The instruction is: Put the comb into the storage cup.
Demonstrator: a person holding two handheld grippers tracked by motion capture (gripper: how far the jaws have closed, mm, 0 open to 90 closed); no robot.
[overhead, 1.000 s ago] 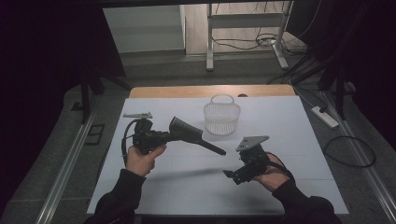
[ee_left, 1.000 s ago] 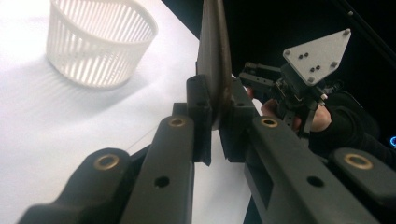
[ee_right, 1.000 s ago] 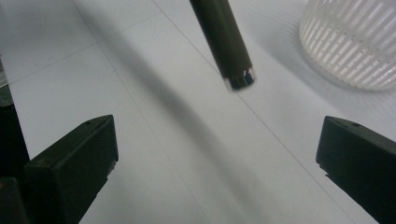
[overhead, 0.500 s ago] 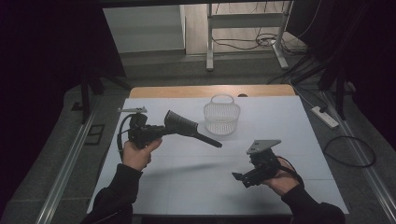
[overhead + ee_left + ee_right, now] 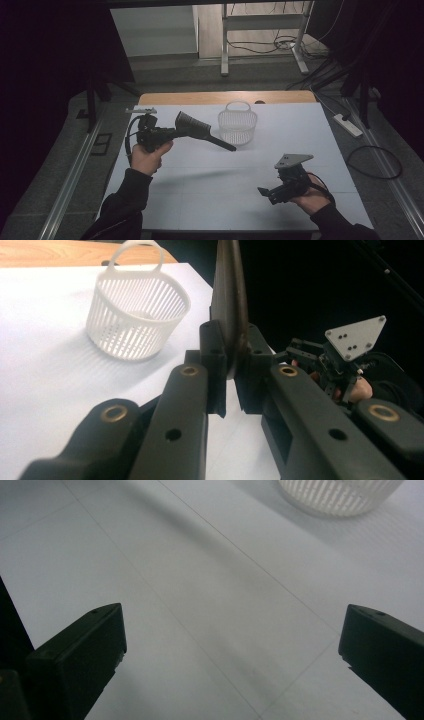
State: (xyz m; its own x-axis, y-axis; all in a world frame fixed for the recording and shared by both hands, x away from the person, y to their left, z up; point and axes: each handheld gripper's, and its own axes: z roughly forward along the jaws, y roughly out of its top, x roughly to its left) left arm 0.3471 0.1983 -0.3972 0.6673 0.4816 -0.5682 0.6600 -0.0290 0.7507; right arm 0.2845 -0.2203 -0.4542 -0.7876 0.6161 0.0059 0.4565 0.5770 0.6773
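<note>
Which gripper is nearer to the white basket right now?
Left. The left gripper, shut on a black brush, is beside the white basket, the brush handle nearly reaching it. The right gripper hangs open, well in front.

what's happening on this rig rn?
A person works at a white table with a gripper in each hand. The left gripper is shut on a black brush, held above the table with its handle pointing toward the white basket. The right gripper is open and empty, low over the table.
</note>
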